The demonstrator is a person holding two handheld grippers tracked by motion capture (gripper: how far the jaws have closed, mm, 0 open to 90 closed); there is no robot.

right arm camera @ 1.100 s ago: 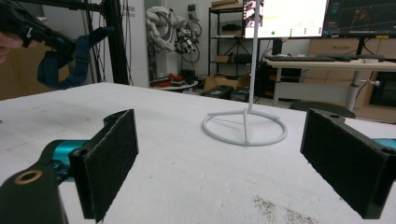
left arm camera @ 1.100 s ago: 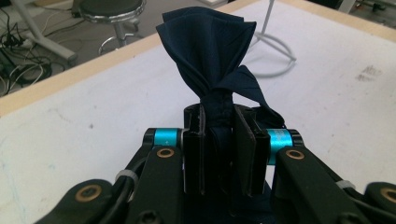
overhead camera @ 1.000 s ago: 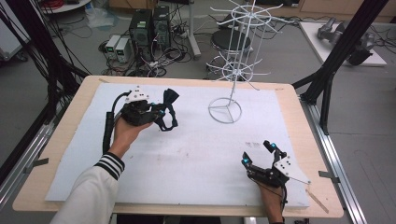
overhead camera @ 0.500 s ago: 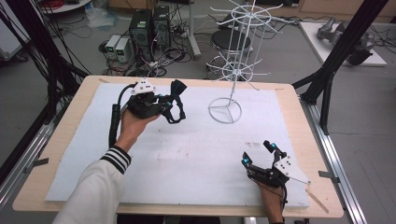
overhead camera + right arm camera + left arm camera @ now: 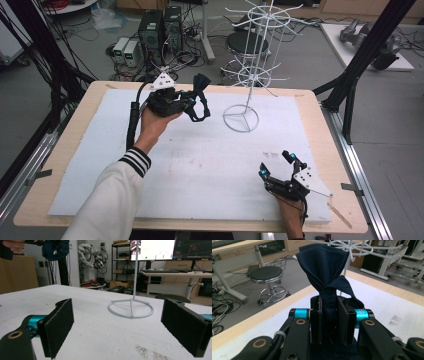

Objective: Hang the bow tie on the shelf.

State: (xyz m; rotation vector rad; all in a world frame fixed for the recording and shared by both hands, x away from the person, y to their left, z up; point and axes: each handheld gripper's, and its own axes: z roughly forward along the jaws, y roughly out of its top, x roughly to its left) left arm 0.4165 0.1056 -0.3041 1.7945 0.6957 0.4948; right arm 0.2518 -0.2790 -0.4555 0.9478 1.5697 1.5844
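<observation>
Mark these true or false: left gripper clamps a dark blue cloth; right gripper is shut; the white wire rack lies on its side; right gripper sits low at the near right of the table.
1. The left gripper clamps a dark blue cloth. True.
2. The right gripper is shut. False: its jaws stand wide apart with nothing between them.
3. The white wire rack lies on its side. False: it stands upright on its ring base.
4. The right gripper sits low at the near right of the table. True.
</observation>
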